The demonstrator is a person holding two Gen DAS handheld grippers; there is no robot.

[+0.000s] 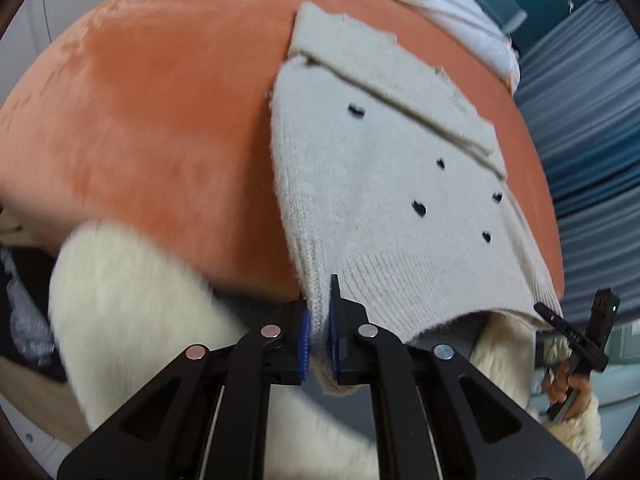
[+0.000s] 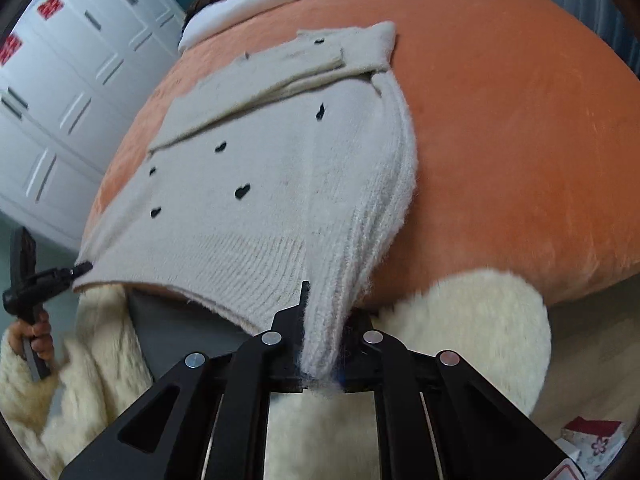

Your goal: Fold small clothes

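A small beige knit sweater (image 1: 380,168) with black heart marks lies on an orange velvet surface (image 1: 160,120), its sleeves folded across the top. My left gripper (image 1: 319,316) is shut on the sweater's lower left hem corner. My right gripper (image 2: 324,332) is shut on the lower right hem corner of the same sweater (image 2: 280,184). The hem hangs off the near edge of the orange surface (image 2: 520,140). The right gripper shows in the left wrist view (image 1: 576,332), and the left gripper in the right wrist view (image 2: 48,280).
A white cloth (image 1: 448,12) lies at the far edge of the orange surface. A cream fluffy garment (image 2: 460,320) is on the person below the grippers. White lockers (image 2: 60,100) stand at the left. A small patterned box (image 2: 592,440) is at the lower right.
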